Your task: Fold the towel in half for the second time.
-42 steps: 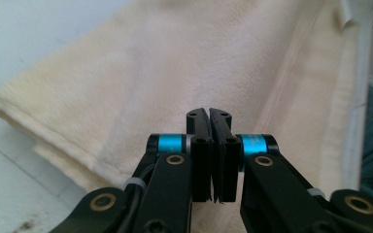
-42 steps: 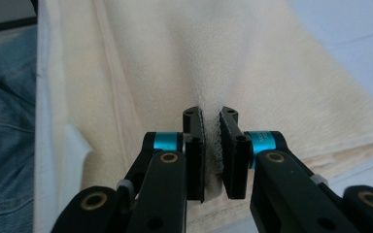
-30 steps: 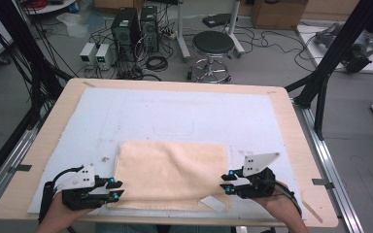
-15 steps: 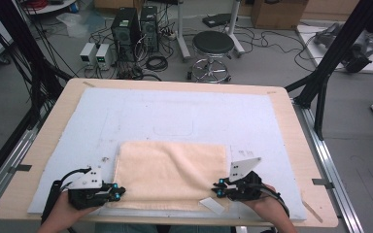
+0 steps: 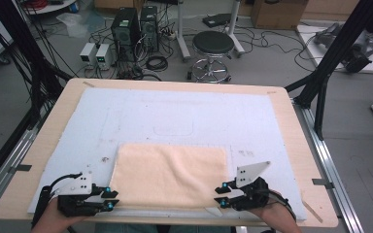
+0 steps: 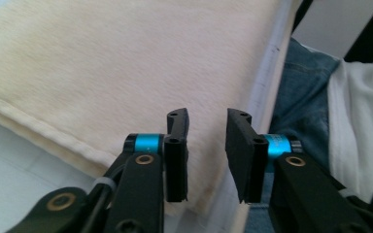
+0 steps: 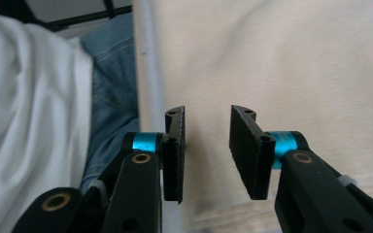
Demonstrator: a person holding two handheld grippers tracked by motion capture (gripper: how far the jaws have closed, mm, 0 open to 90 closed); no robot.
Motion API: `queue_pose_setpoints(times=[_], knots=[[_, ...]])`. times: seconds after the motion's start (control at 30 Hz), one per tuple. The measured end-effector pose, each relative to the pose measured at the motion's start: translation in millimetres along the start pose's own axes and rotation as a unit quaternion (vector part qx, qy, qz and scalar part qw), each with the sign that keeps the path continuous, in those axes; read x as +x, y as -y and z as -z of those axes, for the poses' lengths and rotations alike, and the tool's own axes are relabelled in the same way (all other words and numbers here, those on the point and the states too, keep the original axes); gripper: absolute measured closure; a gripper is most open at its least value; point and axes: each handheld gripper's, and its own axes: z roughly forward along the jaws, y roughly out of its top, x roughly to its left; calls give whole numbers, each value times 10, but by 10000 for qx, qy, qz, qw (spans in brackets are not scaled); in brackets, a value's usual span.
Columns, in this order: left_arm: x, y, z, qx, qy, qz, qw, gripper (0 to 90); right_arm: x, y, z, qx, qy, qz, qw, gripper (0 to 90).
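A wooden surface (image 5: 291,126) covered by a pale blue-white mat (image 5: 175,116) stands in a workshop; beyond its far edge are a round stool (image 5: 213,46), two computer towers (image 5: 136,26) and loose cables on the floor. The cream towel (image 5: 170,174) lies folded flat on the mat close to the surface's near edge, its near hem almost at the mat's border.

The left hand-held gripper (image 5: 110,200) sits at the towel's near left corner and the right hand-held gripper (image 5: 219,196) at its near right corner. Both have just been opening their jaws: in the left gripper view (image 6: 206,155) and the right gripper view (image 7: 206,155) the black jaws stand partly apart, with towel behind the gap but nothing pinched, the pads clear of the cloth.

Judging from this, the risk is an uneven pickup. If one side bites only the top layer while the other takes the whole fold, the towel would open or skew when lifted. A shallow bite on the hem could slip out. Because the corners lie so near the mat's border, a jaw could dig under the mat edge and catch it with the cloth.

Nothing stands on the mat beyond the towel, so a fold away from the person has free room. The person's denim-clad lap (image 6: 296,97) and white shirt (image 7: 24,121) are just below the surface's near edge.
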Motion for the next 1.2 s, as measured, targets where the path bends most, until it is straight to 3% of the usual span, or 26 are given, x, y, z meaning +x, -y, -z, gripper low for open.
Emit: queue_pose_setpoints(times=[0.17,0.3,0.43,0.53,0.77,0.93,1.0,1.1,1.17,1.2], knots=[[130,-185,-45,-320,-206,69,9993,615,-259,-59,-19,-11,376,-200,9991,598],[283,-323,-116,-401,-512,152,9978,570,-476,-91,-20,-116,816,-472,9955,526],[484,-387,-207,-381,-912,303,9946,516,-685,-112,-10,-162,1315,-641,9891,490],[683,-388,-286,-390,-1262,538,9898,463,-838,-123,-29,-182,1504,-708,9859,469],[1052,-347,-415,-403,-1643,979,9807,443,-1038,-127,-184,-172,1623,-768,9836,396],[1198,-276,-466,-359,-1638,1440,9753,428,-1202,-30,-257,-97,1520,-1049,9828,368],[1208,-271,-495,-284,-1684,1550,9730,418,-1229,-6,-274,-36,1394,-1121,9839,386],[1225,-248,-533,-53,-1614,1566,9744,427,-1250,19,-334,87,1168,-1241,9853,421],[1236,-226,-565,22,-1499,1691,9741,464,-1254,22,-346,95,1041,-1295,9860,498],[1235,-230,-562,49,-1512,1652,9746,465,-1253,23,-343,87,925,-1305,9871,562]])
